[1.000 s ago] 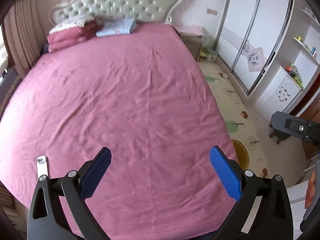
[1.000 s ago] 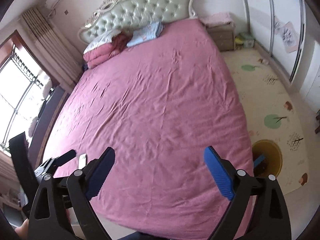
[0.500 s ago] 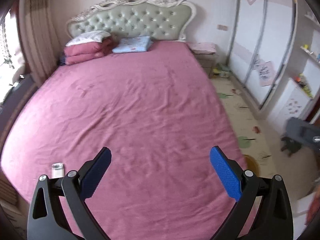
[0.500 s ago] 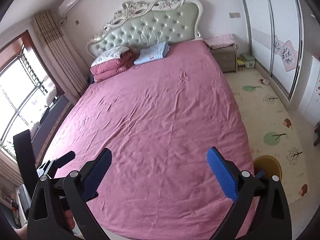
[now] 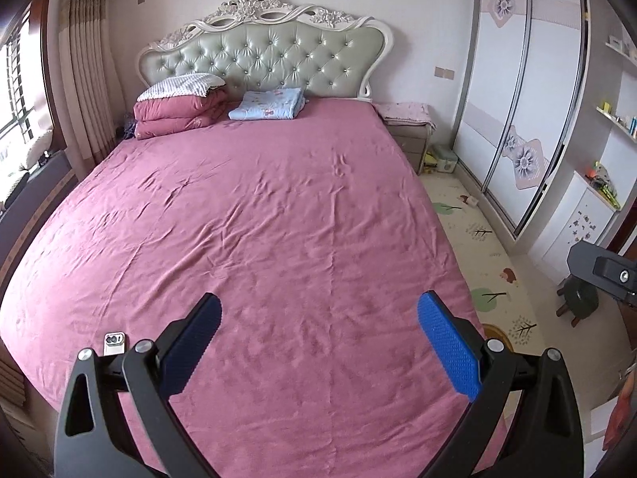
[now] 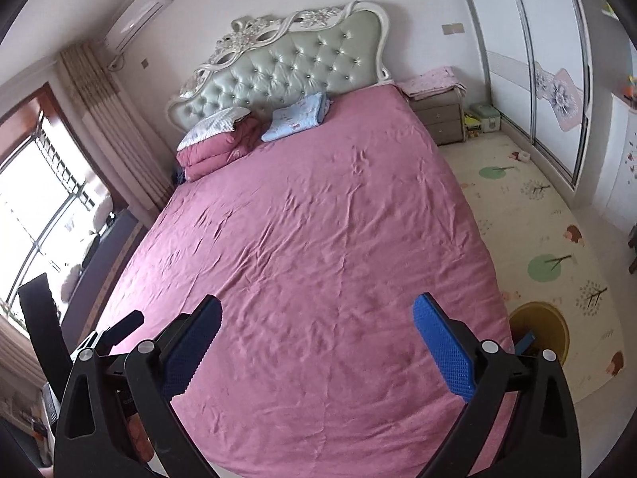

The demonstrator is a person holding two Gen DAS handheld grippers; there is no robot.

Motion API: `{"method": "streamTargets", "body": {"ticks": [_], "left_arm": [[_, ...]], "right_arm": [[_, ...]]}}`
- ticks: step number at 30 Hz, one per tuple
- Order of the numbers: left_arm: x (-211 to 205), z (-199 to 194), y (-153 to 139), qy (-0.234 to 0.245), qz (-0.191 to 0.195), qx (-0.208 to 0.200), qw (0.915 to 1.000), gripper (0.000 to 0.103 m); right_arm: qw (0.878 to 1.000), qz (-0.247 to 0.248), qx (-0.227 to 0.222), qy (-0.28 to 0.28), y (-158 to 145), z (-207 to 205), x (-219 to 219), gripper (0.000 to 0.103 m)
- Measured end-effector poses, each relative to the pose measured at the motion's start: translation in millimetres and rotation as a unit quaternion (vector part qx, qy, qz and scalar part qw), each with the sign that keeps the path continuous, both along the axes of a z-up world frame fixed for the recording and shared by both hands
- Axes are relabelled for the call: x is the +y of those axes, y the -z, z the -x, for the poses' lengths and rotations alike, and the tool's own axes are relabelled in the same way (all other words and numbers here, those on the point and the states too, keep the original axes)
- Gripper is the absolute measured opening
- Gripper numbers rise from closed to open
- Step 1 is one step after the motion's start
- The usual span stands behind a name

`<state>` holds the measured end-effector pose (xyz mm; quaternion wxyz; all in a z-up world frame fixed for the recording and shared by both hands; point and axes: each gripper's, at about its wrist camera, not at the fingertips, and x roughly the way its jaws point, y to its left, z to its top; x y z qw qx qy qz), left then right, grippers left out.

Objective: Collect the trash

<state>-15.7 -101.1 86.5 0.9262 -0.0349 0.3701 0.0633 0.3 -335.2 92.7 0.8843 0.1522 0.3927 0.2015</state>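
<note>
My left gripper (image 5: 318, 336) hangs open over the foot of a pink-sheeted bed (image 5: 278, 219), with nothing between its blue pads. My right gripper (image 6: 316, 338) is open too, empty, above the same end of the bed (image 6: 318, 239). A small white flat object with two dark lenses (image 5: 114, 342) lies on the sheet just left of the left gripper's left finger. A yellow round bin (image 6: 547, 328) stands on the floor by the bed's right corner, with something blue inside. A small scrap (image 6: 521, 156) lies on the floor mat near the wardrobe.
Folded red quilts (image 5: 179, 113) and a folded blue blanket (image 5: 270, 105) sit by the tufted headboard. A nightstand (image 6: 442, 119), a green box (image 6: 483, 117), sliding wardrobe doors (image 5: 517, 99) and a dark stool (image 5: 581, 298) line the right side. Curtains and a window are on the left.
Both views have tilted upward, so the headboard and wall now show fully. Both grippers rose a little. The right jaws spread slightly wider.
</note>
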Motion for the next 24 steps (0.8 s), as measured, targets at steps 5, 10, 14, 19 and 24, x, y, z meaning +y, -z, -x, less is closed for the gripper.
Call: {"method": "streamTargets", "body": {"ticks": [5,10,14,19,24], "left_arm": [[4.3,-0.9,-0.3,-0.001,0.018,-0.001,0.9998,0.099],[4.5,-0.8,1.4,0.003,0.026,-0.001,0.9997,0.099],[7.2,-1.1,5.1,0.004,0.034,0.005,0.9994,0.099],[13.2,-1.5,7.0,-0.005,0.041,0.008,0.9991,0.099],[13.1,-0.3,6.6,-0.005,0.041,0.007,0.9991,0.099]], "right_arm": [[1.000,-0.003,0.003,0.009,1.1,0.4,-3.9,0.093],[1.000,0.004,0.005,0.000,1.1,0.8,1.9,0.093],[1.000,0.005,-0.003,-0.003,-1.4,3.3,4.0,0.093],[1.000,0.005,0.002,-0.006,0.6,2.6,4.8,0.093],[1.000,0.006,0.002,-0.007,0.5,2.0,5.4,0.093]]}}
